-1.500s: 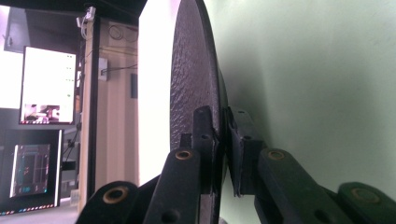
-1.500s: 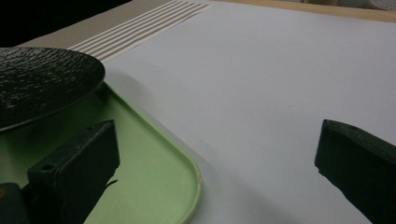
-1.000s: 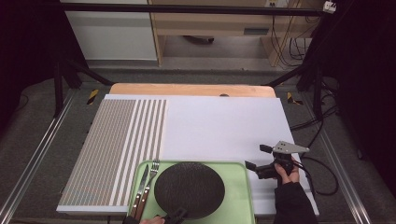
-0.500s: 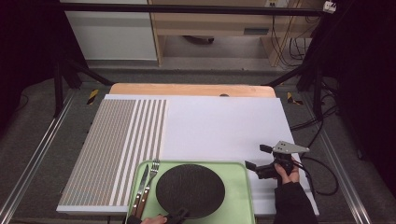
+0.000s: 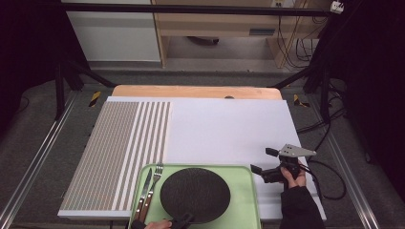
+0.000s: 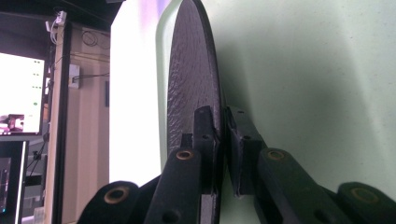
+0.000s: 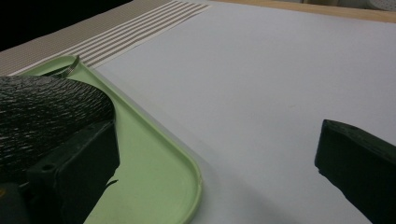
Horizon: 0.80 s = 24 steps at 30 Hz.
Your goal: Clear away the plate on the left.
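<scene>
The green tray lies at the near edge of the white mat, and I describe every place from this tray. On the tray lies a round black plate, a little to the right of the tray's middle. The left gripper is at the near rim of the tray. In the left gripper view its two jaws are almost closed, and they pinch the near edge of the black plate between them, one pad on each face of it. A fork and a knife lie side by side in the left part of the tray, just beside the plate. The right gripper is outside the tray, just beside its right rim, above the white mat. Its jaws stand wide apart and hold nothing; between them I see only the mat and the tray's corner. A hand holds this gripper from behind.
</scene>
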### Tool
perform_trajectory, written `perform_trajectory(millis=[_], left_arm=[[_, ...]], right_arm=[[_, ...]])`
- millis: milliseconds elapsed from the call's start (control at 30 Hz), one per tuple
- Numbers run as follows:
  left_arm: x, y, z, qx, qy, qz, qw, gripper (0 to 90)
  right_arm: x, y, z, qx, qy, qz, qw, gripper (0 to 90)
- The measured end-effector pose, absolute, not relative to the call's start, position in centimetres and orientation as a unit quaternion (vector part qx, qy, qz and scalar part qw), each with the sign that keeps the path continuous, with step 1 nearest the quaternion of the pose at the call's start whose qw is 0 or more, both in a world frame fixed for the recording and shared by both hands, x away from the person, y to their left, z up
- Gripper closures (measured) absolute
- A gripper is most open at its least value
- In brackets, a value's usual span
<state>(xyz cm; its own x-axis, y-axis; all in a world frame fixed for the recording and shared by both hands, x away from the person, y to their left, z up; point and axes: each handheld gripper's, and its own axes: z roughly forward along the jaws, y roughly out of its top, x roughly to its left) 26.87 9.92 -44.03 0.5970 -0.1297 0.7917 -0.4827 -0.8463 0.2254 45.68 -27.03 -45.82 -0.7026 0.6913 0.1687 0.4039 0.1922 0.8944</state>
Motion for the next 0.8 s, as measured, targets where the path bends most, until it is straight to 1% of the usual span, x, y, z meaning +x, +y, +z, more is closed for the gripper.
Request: perform_trajectory(millis=[133, 300, 567, 800], left_arm=[[26.9, 9.9, -44.2, 0.878, -0.171, 0.391, 0.218, 84.8], [27.0, 9.9, -44.3, 0.882, -0.167, 0.383, 0.219, 84.8], [27.1, 9.6, -45.3, 0.899, -0.164, 0.342, 0.220, 77.4], [27.2, 9.4, -46.0, 0.904, -0.169, 0.329, 0.216, 73.4]], right_arm=[[45.7, -27.0, -45.8, 0.360, 0.759, 0.525, 0.139, 0.2], [45.7, -27.0, -45.8, 0.360, 0.759, 0.525, 0.139, 0.2], [45.7, -27.0, -45.8, 0.359, 0.759, 0.525, 0.139, 0.2], [45.7, -27.0, -45.8, 0.360, 0.759, 0.525, 0.138, 0.2]])
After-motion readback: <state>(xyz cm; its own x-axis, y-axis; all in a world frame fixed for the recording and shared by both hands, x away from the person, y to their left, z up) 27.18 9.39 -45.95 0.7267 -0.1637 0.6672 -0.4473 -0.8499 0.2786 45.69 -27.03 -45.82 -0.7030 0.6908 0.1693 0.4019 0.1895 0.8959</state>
